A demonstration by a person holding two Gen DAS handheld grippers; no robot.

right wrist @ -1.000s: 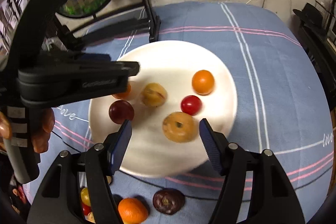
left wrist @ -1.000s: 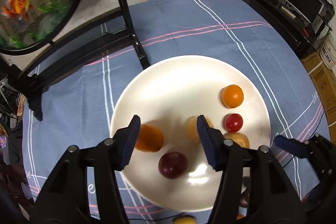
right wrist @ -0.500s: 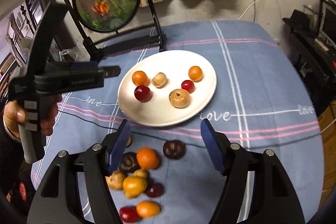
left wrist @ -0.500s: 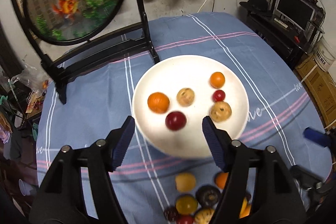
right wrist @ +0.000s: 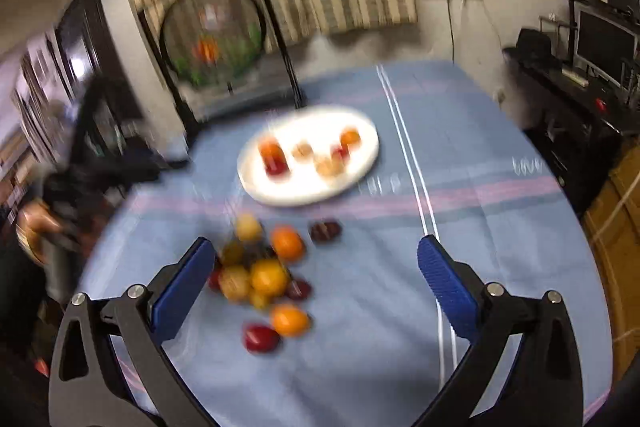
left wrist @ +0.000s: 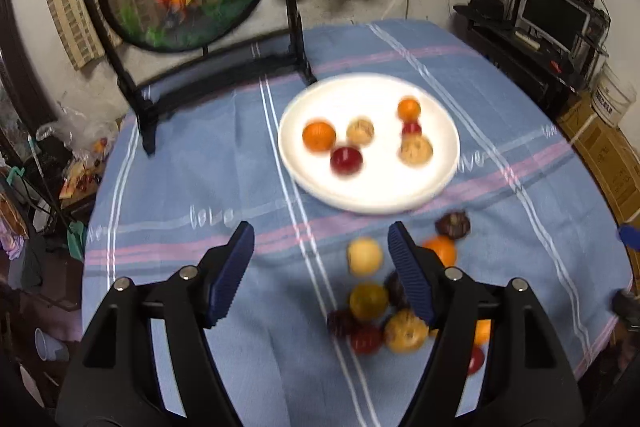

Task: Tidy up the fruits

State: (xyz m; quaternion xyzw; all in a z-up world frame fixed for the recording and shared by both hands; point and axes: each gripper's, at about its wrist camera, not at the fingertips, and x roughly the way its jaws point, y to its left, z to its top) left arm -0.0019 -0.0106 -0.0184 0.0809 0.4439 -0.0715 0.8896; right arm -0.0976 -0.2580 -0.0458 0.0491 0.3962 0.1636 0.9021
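Blue checked cloth (left wrist: pixel 200 155) covers the surface, with the word "love" woven in white at centre left and again at right of the plate in the left wrist view. White plate (left wrist: pixel 368 193) sits upper centre, holding six round fruits with no clear long axis. Loose fruits (left wrist: pixel 370 301) cluster on the cloth at lower centre, below the plate. Left gripper (left wrist: pixel 320 271) has just been opening, nothing between its jaws. Right gripper (right wrist: pixel 316 275) has just been opening wide, holding nothing, the loose fruits on the cloth showing between its jaws.
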